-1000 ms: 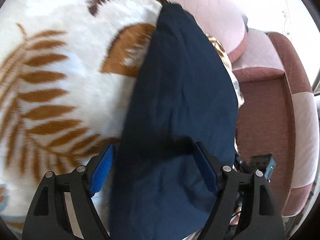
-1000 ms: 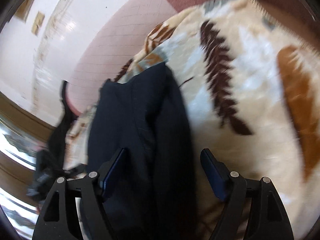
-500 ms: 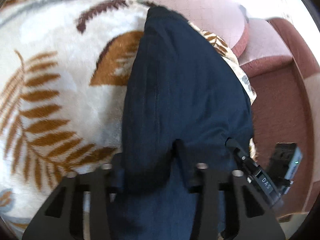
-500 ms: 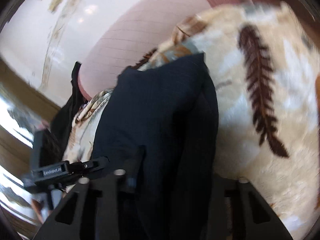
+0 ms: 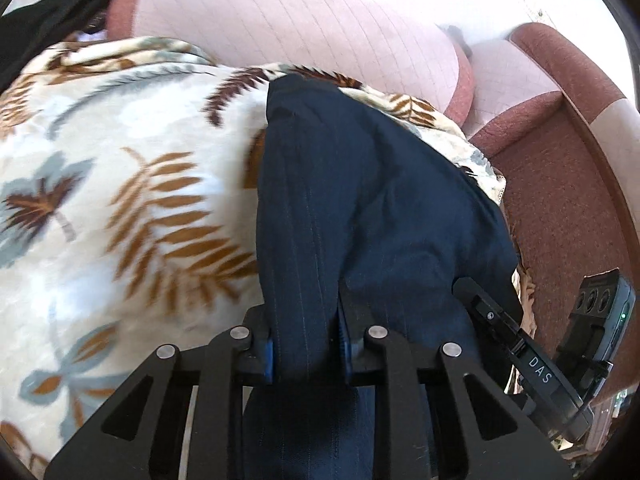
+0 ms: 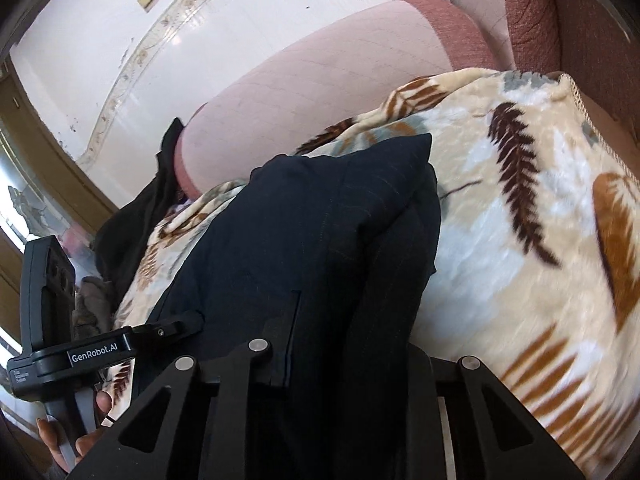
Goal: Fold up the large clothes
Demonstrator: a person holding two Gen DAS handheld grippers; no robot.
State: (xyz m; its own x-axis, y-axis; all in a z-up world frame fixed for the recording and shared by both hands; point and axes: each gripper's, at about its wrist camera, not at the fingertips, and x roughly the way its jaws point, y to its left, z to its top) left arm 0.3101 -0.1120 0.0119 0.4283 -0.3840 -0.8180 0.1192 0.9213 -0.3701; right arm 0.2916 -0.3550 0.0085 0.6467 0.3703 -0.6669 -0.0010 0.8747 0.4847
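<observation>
A dark navy pinstriped garment point(image 5: 360, 184) lies lengthwise on a cream leaf-patterned blanket point(image 5: 140, 184). My left gripper point(image 5: 306, 344) has a fold of its near end between the blue pads; the jaws are closing and pinch the cloth. In the right wrist view the same garment point(image 6: 320, 220) drapes over my right gripper point(image 6: 340, 360), whose jaws are also closing on a bunch of cloth that hides the fingertips. Both grippers hold the same end, side by side. The right gripper's body point(image 5: 532, 364) shows in the left wrist view, and the left gripper's body point(image 6: 80, 356) in the right wrist view.
The blanket point(image 6: 520, 240) covers a sofa with a pink cushion point(image 5: 320, 20) behind and a brown-red seat point(image 5: 560, 200) to the right. A black piece of clothing point(image 6: 132, 220) hangs off the cushion's end. A person's hand point(image 6: 80, 440) grips the left tool. A white tiled floor point(image 6: 160, 40) lies beyond.
Both grippers went from wide open around the garment's near end to pinching it. Both have risen and tilted, and the cloth's end has come up with them.
</observation>
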